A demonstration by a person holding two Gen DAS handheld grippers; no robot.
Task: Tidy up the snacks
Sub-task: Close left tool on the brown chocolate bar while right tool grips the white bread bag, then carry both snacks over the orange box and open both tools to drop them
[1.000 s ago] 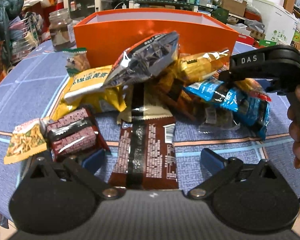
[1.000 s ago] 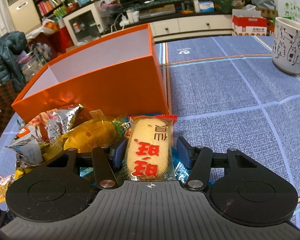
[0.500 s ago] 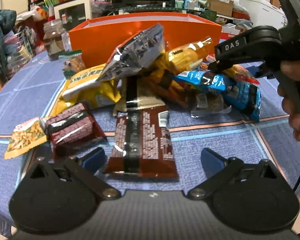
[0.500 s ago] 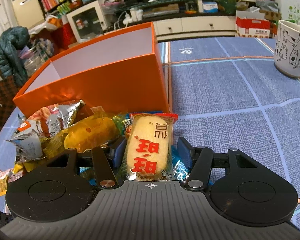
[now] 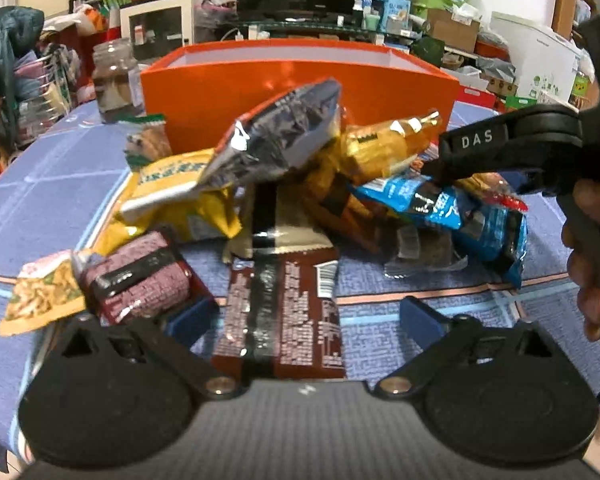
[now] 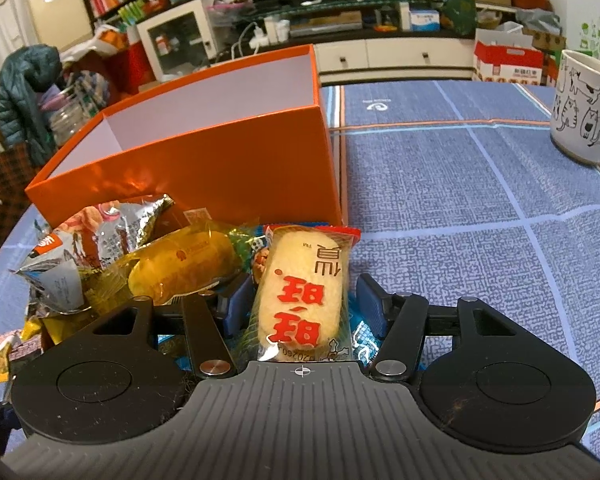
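A: Left gripper?

B: Spread wide but closing, low at six o'clock in its own view. Between the blue fingers, a flat brown chocolate-bar wrapper with white print, lying lengthwise toward twelve on the blue grid-patterned tablecloth. Pads apart from the wrapper on both sides.

A: And around that bar?

B: At nine, a small maroon packet with a black band, just beside the left finger. Toward eleven, a yellow crinkled bag. At twelve, a silver foil pouch propped on the heap, a shiny golden wrapper touching it at one. At two, blue plastic packets. Behind all that, further toward twelve, the open orange cardboard box with pale inner walls. At three, a hand on a black handle.

A: Right gripper?

B: Narrower, jaws opening. Between them, a clear packet with a pale oval rice cracker and red characters, resting on top of the snack pile, long axis toward twelve. Slim gaps visible at each pad, so no squeeze.

A: Anything in the box?

B: Nothing visible inside from the right wrist view; floor partly hidden by the near wall. Box at eleven from the cracker, pile touching its front wall. At two, well apart, a white mug with cat drawings.
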